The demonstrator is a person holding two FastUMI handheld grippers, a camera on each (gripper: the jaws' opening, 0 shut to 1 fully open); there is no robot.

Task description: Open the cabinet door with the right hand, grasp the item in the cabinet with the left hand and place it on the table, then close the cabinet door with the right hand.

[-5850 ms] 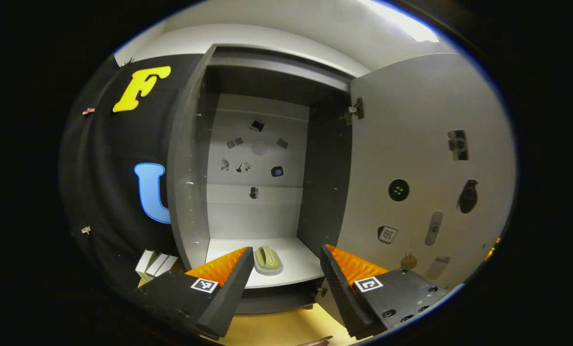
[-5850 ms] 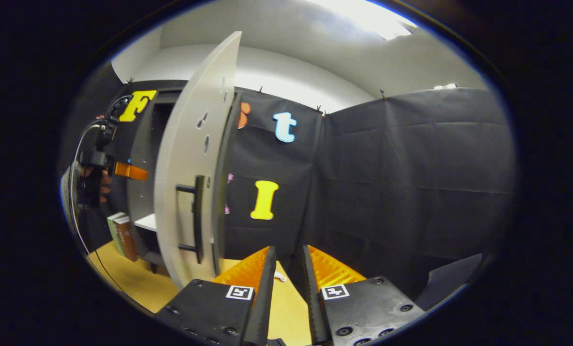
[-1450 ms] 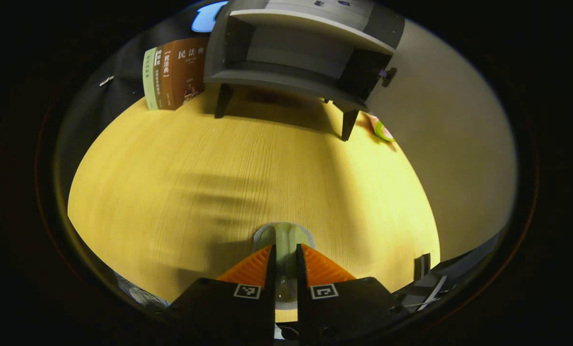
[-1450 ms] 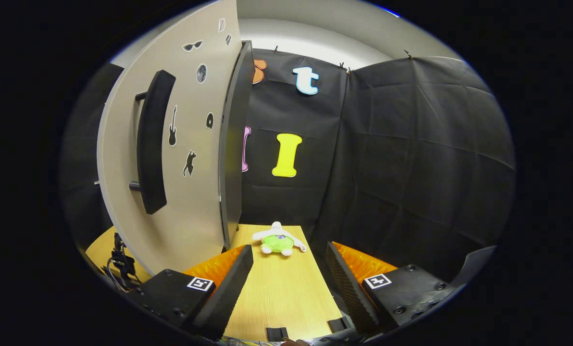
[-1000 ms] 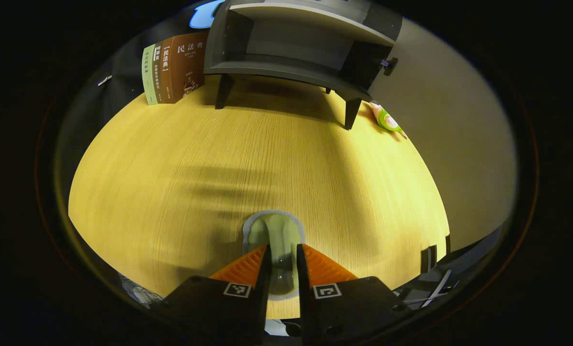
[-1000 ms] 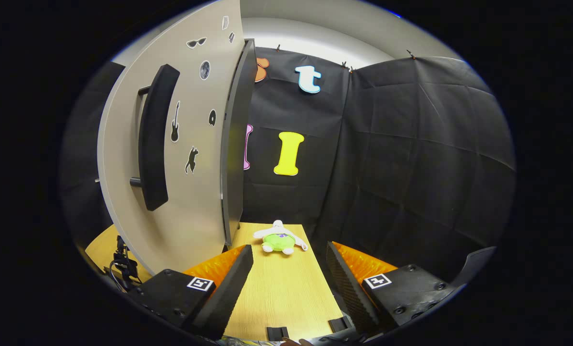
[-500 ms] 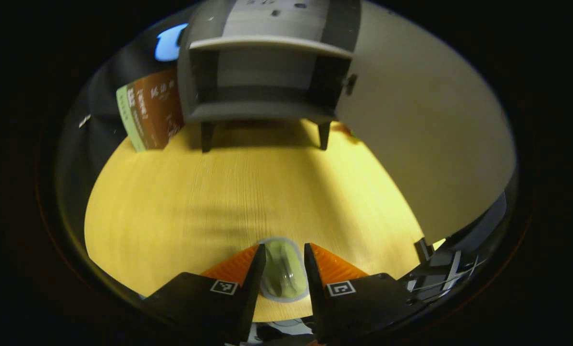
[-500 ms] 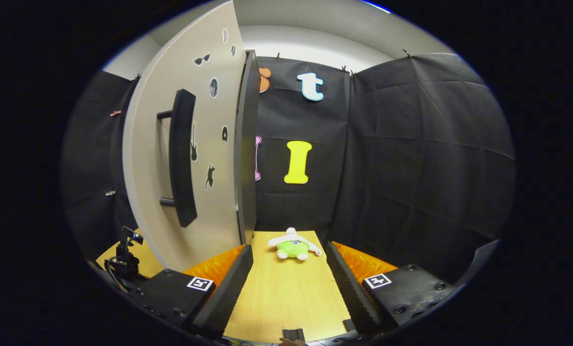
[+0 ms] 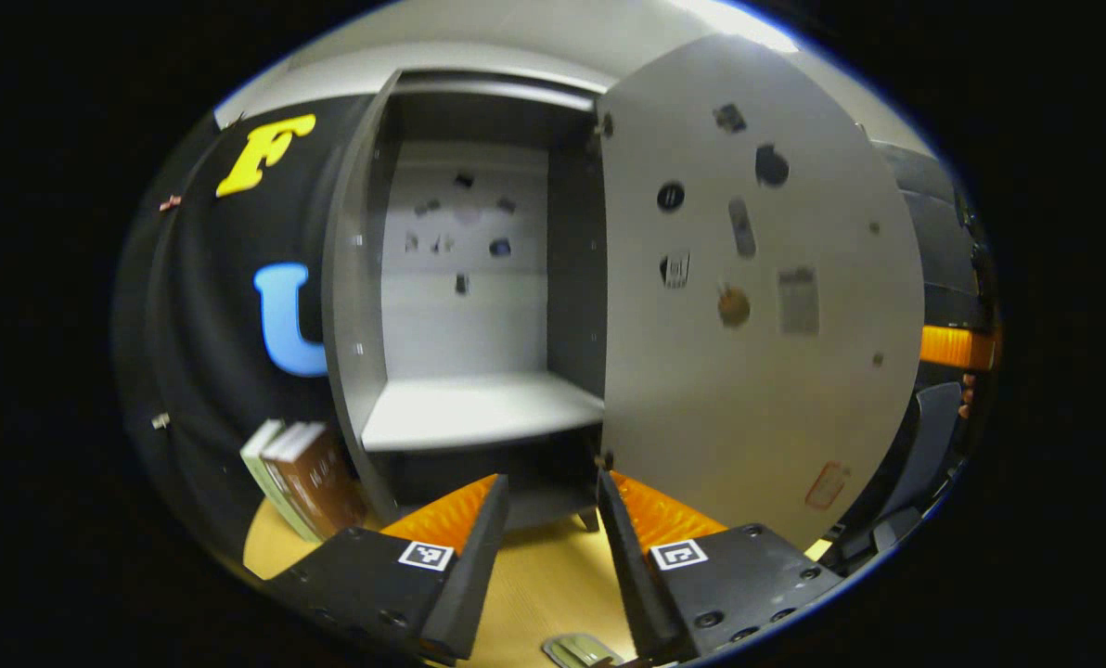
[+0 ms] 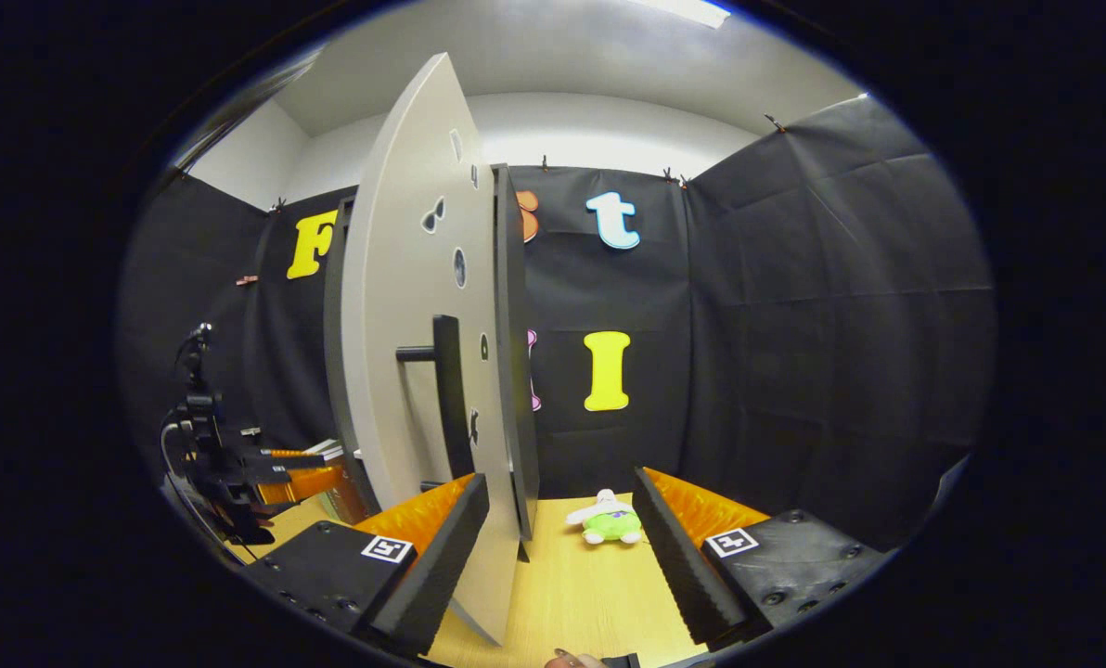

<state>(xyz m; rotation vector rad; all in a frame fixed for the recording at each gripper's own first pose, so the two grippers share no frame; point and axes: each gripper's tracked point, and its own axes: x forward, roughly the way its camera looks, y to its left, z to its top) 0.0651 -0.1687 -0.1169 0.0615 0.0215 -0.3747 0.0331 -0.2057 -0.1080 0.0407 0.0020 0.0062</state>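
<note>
Released, pale green item (image 9: 579, 651) lies flat below lifted left tongs (image 9: 550, 520).

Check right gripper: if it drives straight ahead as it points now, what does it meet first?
Probably the plush toy on the table, then the booth wall. The open right gripper has the cabinet door's edge just off its left finger; depth unclear.
</note>
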